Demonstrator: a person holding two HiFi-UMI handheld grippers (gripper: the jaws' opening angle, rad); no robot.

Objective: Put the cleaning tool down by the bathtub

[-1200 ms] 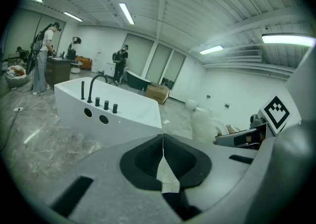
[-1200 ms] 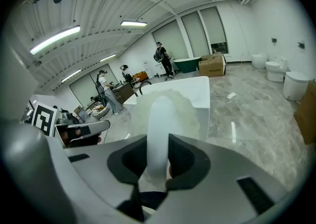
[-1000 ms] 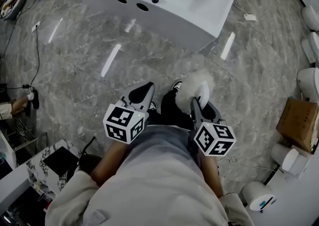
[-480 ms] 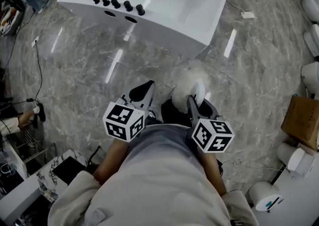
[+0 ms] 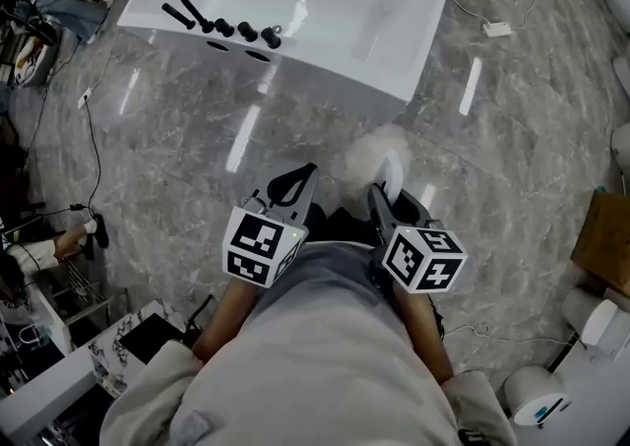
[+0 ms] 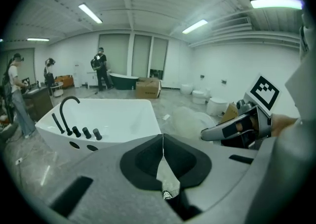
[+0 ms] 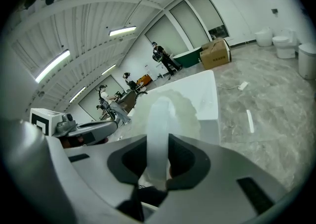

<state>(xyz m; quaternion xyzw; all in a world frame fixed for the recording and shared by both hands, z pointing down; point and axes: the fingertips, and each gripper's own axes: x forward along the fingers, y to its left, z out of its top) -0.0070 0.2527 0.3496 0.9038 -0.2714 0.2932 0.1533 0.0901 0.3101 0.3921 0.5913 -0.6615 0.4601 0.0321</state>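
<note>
Right hand-held gripper (image 7: pixel 158 144) pinches the white handle of the cleaning tool (image 5: pixel 366 154). The tool's fluffy head sticks out past the jaws, in the air over the grey marble floor (image 5: pixel 177 159), near the white bathtub (image 5: pixel 325 70) but not touching it. Left hand-held gripper (image 6: pixel 162 141): jaws pressed together, nothing between them. Both are side by side in front of the person's torso.
</note>
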